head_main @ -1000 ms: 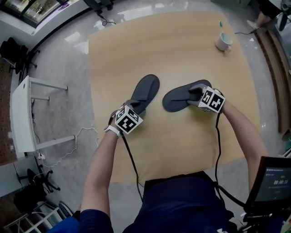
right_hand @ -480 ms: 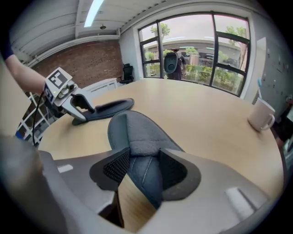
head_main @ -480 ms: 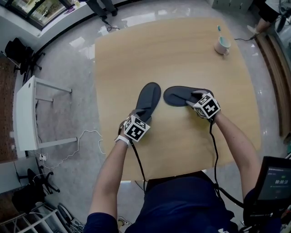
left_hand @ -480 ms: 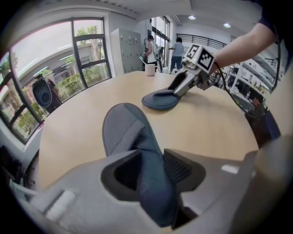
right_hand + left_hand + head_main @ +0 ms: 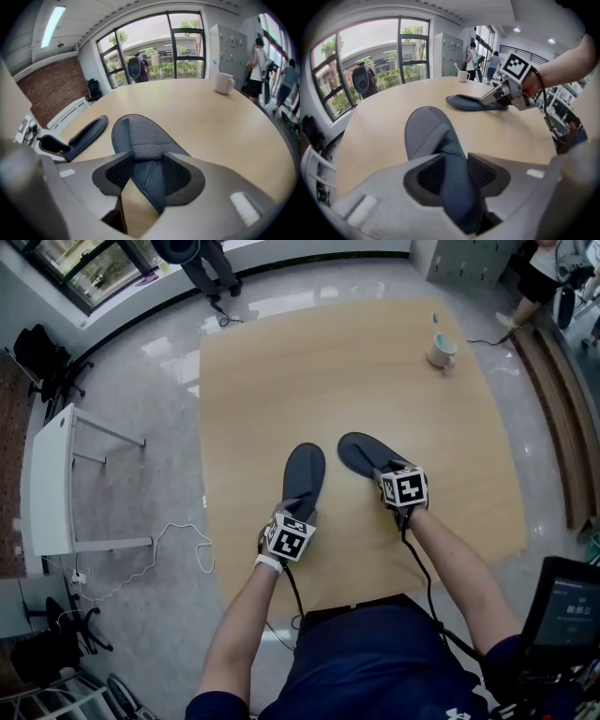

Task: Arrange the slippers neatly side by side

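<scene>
Right gripper (image 5: 389, 474), clamped on right slipper (image 5: 360, 450), swings it from crosswise to near-parallel with left slipper (image 5: 306, 468), which left gripper (image 5: 294, 510) grips. Toes converge; pair nearly aligned.

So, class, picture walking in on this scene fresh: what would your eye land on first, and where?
Two dark grey slippers lie mid-table, toes leaning toward each other: the left slipper gripped near its heel by the left gripper, the right slipper by the right gripper. A pale mug stands alone near the far right corner of the wooden table.
</scene>
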`<state>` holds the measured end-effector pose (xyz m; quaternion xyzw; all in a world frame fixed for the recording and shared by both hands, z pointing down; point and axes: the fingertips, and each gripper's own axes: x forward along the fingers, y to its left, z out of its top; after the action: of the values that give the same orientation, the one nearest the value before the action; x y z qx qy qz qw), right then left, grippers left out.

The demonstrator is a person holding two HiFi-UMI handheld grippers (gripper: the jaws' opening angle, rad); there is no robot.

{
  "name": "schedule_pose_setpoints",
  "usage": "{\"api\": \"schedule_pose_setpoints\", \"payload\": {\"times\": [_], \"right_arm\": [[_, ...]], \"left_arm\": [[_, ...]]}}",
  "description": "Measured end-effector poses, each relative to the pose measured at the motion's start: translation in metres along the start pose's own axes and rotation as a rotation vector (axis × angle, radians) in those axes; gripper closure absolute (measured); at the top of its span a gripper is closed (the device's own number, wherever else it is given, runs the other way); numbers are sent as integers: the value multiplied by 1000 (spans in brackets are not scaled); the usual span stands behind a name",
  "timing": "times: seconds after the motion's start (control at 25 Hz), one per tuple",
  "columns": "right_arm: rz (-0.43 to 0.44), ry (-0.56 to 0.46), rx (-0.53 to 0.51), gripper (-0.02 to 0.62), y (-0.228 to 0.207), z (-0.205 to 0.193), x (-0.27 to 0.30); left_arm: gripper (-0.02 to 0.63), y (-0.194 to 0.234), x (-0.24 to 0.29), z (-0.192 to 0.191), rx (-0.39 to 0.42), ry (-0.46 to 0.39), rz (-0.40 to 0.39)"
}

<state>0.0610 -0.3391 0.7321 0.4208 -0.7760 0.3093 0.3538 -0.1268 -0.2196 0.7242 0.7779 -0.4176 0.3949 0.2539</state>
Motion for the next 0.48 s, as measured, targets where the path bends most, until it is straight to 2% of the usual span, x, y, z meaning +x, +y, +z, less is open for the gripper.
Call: {"api": "schedule_pose_setpoints", "payload": {"times": [0.12,0.24,0.32,0.4,0.48], "right_arm": [[-55,11,148,399,2,-18,-10],[-50,1,318,408,9,-30,-22],[-34,-11,391,408,12,-35,-23],[-2,-29,418,403,13,-34,-21],[72,-83,444,397,12,-24,-24]], "left_arm": [[448,-18,-2,-6,-11,-15,17],[448,-38,-5,-10,-10,-38,44],[448,-49,-2,-11,-11,-50,46],[448,-57,0,-13,-2,-46,31],[426,-63,1,-9,23,-48,3]]}}
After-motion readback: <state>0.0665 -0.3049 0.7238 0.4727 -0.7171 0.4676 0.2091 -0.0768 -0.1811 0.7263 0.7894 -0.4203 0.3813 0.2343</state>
